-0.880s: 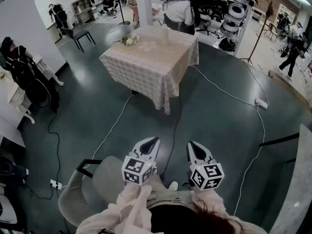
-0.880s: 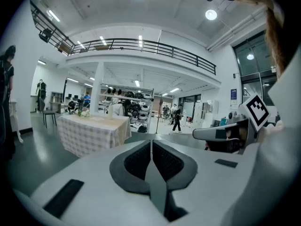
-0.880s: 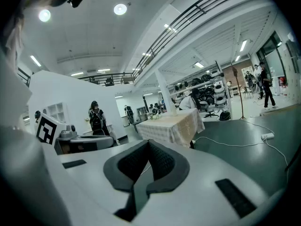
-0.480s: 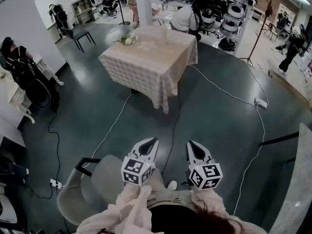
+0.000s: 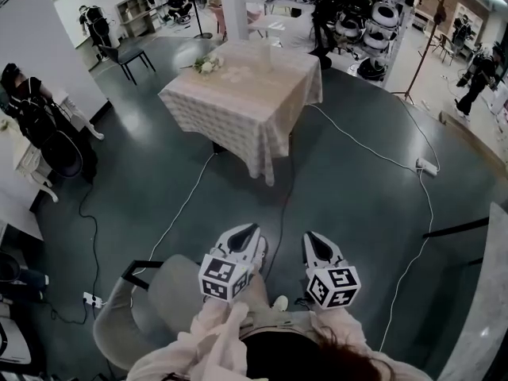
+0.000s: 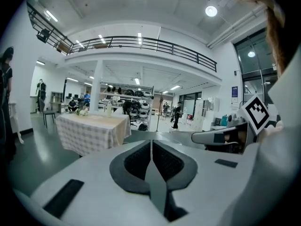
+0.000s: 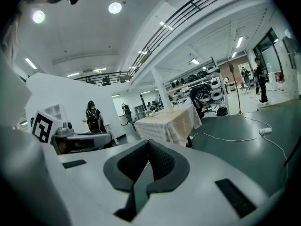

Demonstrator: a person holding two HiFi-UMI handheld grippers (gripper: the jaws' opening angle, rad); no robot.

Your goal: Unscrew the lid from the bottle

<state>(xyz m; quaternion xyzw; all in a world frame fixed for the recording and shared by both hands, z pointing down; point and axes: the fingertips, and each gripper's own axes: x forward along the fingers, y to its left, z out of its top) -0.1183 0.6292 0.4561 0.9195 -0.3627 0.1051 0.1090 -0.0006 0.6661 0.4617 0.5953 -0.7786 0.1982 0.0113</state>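
My head camera sits up high and looks steeply down — the left gripper [image 5: 251, 230] and right gripper [image 5: 310, 236] are close at the bottom, the desk [image 5: 238, 94] far ahead across the floor [image 5: 357, 197]. Each gripper camera rides low behind its own jaws and looks forward, almost level. All three views share that desk — and each gripper camera sees the other gripper at its edge.

left gripper [image 6: 151, 147] closed, empty; table [image 6: 92, 132] beyond

pale beige checked tablecloth [image 5: 238, 94] on the square table; dark teal glossy floor [image 5: 357, 197]; light grey padded chair [image 5: 168, 290]; white plastic left gripper [image 5: 247, 229] and right gripper [image 5: 311, 236], their cubes patterned with black-and-white squares.
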